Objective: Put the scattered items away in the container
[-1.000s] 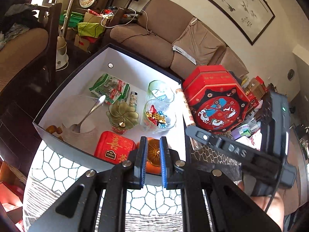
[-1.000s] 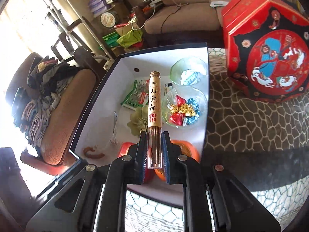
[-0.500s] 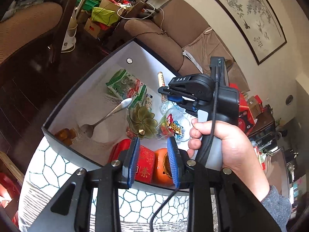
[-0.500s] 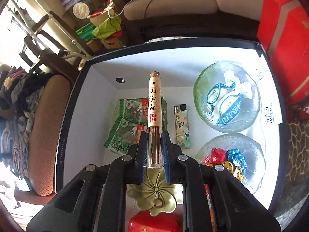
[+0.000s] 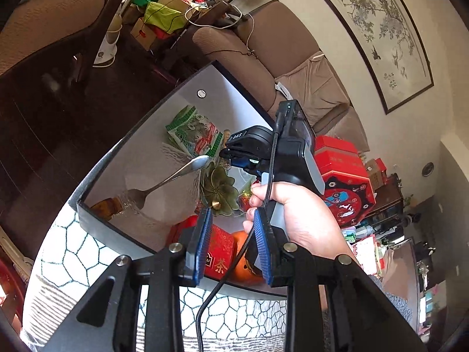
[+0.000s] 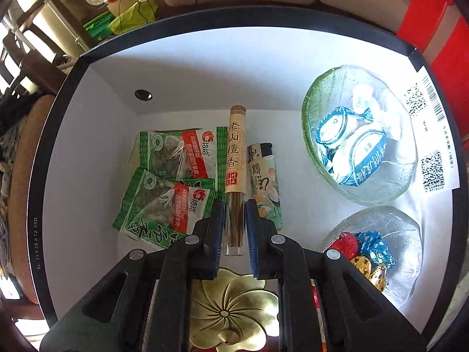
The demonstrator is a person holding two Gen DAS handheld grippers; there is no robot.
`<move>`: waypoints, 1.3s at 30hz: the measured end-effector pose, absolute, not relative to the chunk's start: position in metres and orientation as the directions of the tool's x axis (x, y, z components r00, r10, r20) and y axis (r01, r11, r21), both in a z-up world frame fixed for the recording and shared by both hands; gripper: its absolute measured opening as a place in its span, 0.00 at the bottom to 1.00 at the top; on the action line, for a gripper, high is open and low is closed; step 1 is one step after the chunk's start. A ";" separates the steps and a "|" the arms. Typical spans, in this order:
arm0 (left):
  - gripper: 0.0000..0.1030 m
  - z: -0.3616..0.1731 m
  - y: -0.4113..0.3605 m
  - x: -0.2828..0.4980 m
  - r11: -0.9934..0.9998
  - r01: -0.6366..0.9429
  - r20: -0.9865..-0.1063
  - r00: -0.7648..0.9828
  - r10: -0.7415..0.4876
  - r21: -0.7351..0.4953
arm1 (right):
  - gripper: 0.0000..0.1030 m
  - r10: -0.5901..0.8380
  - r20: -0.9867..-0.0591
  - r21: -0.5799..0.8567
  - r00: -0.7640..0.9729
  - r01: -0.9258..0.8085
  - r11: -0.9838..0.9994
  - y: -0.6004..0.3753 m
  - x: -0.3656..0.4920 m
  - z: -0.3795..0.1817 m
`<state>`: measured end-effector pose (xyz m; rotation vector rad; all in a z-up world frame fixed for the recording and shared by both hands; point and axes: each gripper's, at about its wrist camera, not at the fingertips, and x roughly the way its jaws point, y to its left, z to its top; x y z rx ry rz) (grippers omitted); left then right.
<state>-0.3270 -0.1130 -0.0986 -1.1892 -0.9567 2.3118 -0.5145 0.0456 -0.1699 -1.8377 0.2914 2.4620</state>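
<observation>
The container is a dark box with white inner walls (image 6: pixel 181 67), also in the left wrist view (image 5: pixel 96 220). My right gripper (image 6: pixel 234 223) is shut on a clear incense tube (image 6: pixel 236 158) and holds it low inside the box, above green snack packets (image 6: pixel 170 176) and beside a lighter (image 6: pixel 263 176). In the left wrist view the right gripper (image 5: pixel 234 152) reaches into the box. My left gripper (image 5: pixel 233 243) is open and empty at the box's near edge, above a red tea tin (image 5: pixel 219 249).
Inside the box are a brass flower dish (image 6: pixel 228 311), a glass bowl of white sweets (image 6: pixel 360 143), a glass bowl of foil candies (image 6: pixel 375 252), a spoon (image 5: pixel 167 179) and an orange object (image 5: pixel 243 264). A red octagonal tin (image 5: pixel 343 187) stands right of the box.
My right gripper has carried the incense tube from above the box down deep into it. My left gripper has opened wide and tilted toward the box's near edge.
</observation>
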 end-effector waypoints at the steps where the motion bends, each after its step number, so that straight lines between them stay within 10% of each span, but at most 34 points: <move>1: 0.29 -0.098 -0.114 -0.327 -0.706 -0.019 -0.569 -0.576 0.587 -0.708 | 0.16 -0.060 -0.955 0.108 -0.290 -0.154 -0.982 0.045 -0.514 -0.168; 11: 0.29 -0.096 -0.117 -0.325 -0.753 -0.030 -0.598 -0.587 0.545 -0.657 | 0.24 -0.117 -0.893 0.130 -0.435 -0.001 -0.991 0.071 -0.466 -0.088; 21: 0.49 -0.079 -0.048 -0.299 -0.839 -0.195 -0.645 -0.560 0.521 -0.508 | 0.32 -0.139 -0.836 0.112 -0.531 0.082 -0.990 0.147 -0.334 -0.033; 39: 0.52 -0.088 0.057 -0.187 -0.943 -0.290 -0.727 -0.611 0.313 -0.162 | 0.39 -0.065 -0.823 0.048 -0.564 0.045 -0.998 0.216 -0.180 -0.081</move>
